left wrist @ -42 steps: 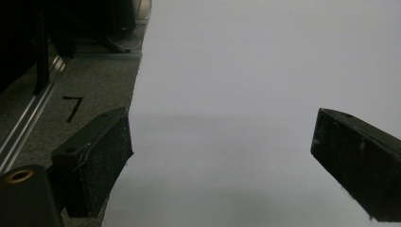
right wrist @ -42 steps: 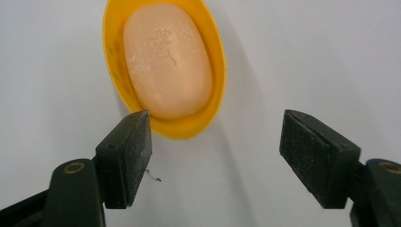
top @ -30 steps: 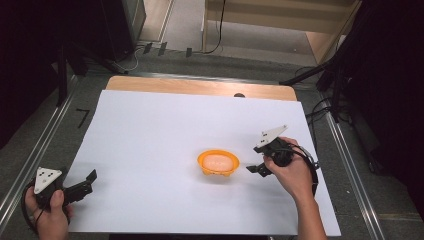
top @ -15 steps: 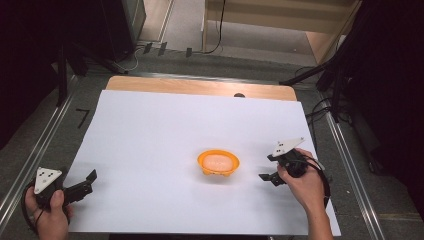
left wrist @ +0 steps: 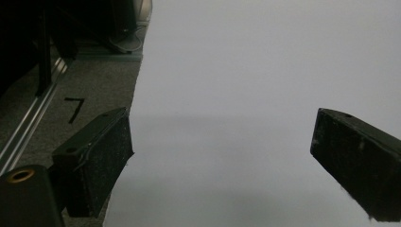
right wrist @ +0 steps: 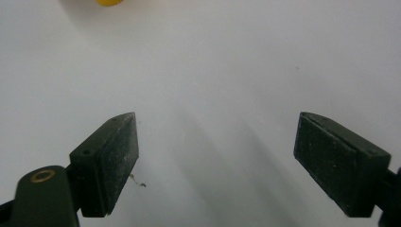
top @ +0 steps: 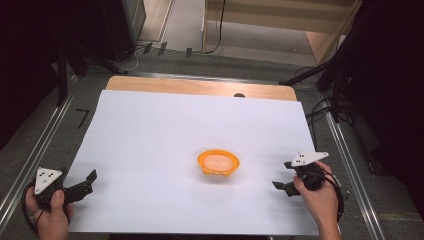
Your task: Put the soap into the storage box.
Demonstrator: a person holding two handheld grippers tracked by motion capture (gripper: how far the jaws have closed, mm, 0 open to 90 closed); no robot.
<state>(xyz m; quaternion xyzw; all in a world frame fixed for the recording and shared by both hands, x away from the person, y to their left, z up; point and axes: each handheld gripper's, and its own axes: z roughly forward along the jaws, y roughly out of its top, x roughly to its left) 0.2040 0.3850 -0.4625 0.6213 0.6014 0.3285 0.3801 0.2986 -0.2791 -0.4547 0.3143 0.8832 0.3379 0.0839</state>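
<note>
The right gripper (top: 286,176), seen from the high view near the right edge of the white sheet (top: 165,130), stands clear of the orange bowl (top: 218,162), which sits right of the sheet's middle with something pale inside it; its jaws have just been opening and nothing lies between them. The left gripper (top: 85,183) rests at the sheet's lower left corner, well apart from the bowl, jaws also spread and empty. The step in hand looks like a retreat from a bowl already set down, and doing it well means drawing the hand off low and level, jaws wide, so nothing nudges the bowl. The left gripper view adds what the high view cannot: both dark pads (left wrist: 101,163) apart over bare sheet, with the grey floor and a black mark beside the sheet's edge. The right gripper view shows its own pads (right wrist: 112,161) wide over plain sheet, and a sliver of the bowl's orange rim (right wrist: 109,2) at the top edge.
</note>
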